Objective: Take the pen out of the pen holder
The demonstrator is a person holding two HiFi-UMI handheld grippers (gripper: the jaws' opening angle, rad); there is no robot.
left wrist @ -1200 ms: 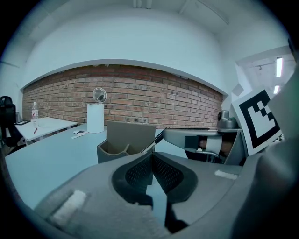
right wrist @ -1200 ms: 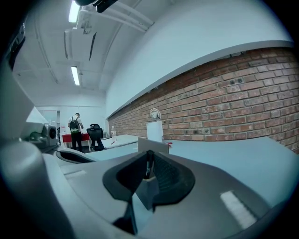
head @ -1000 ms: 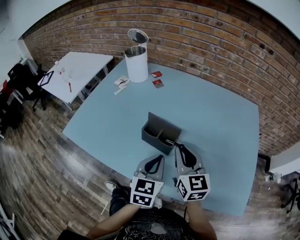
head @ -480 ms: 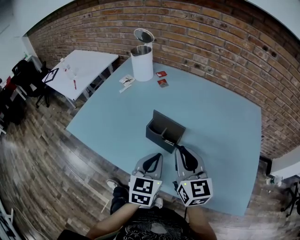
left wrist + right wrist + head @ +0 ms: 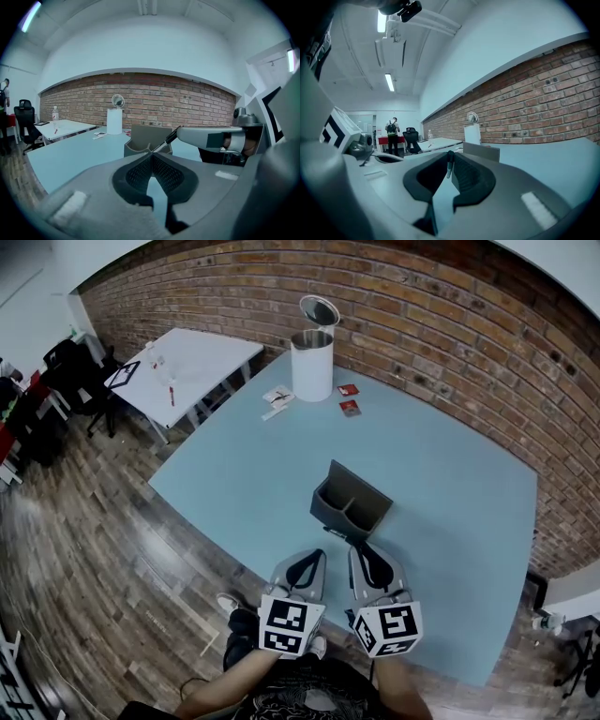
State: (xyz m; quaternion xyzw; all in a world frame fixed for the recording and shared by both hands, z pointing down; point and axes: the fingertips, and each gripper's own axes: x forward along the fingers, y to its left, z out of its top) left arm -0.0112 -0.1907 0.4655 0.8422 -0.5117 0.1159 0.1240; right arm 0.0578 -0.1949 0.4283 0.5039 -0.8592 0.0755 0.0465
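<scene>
Right gripper view: pen [image 5: 449, 167] pinched between right gripper [image 5: 450, 156] jaws.

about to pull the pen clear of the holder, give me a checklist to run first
1. Right gripper shut on the pen: ok.
2. Pen's lower end clear of the pen holder: cannot tell; it sits by the near rim.
3. Left gripper out of the way: ok; shut and empty, beside the right gripper.
4. Pen holder upright on the table: ok.
5. White bin far from the pen's path: ok.
</scene>
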